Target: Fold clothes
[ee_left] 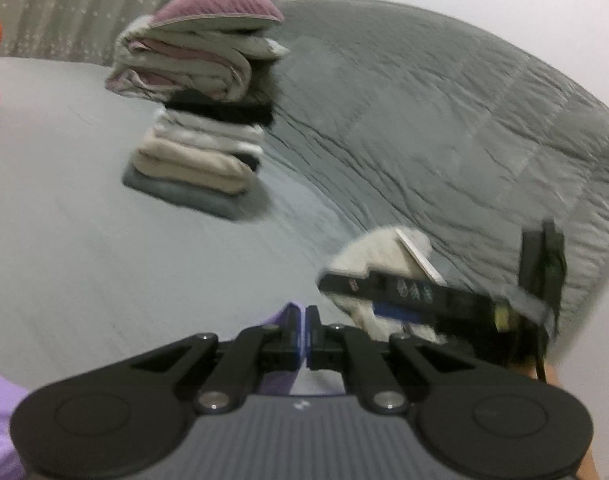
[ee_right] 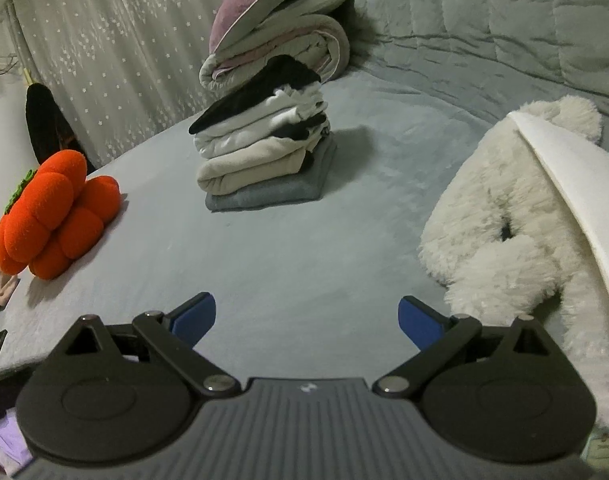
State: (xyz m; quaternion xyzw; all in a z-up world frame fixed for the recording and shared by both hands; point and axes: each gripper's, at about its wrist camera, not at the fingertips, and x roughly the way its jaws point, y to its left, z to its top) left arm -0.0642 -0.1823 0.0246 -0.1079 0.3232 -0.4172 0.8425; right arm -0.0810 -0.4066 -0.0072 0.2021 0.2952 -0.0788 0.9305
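A lilac garment (ee_left: 282,318) is pinched between the fingers of the left gripper (ee_left: 305,334), which are pressed together on a fold of it just above the bed (ee_right: 284,248); more of the same purple cloth shows at the lower left edge of the left wrist view. The right gripper (ee_right: 306,318) hangs over the bare grey sheet with its blue-padded fingers (ee_right: 194,316) spread wide and nothing between them. In the left wrist view it appears to the right of the left gripper, blurred, in front of a white plush toy (ee_right: 516,208).

Farther back on the bed stands a pile of folded clothes (ee_right: 264,152): a grey piece at the bottom, beige and white ones above, a black one on top. Behind it lies a rolled blanket (ee_right: 280,52) with a mauve cushion (ee_right: 256,4) resting on it. An orange plush (ee_right: 52,216) sits at the bed's left edge, well apart from the pile. A grey quilted cover (ee_left: 444,120) rises along the far side, and a starred curtain (ee_right: 104,48) hangs at the left.
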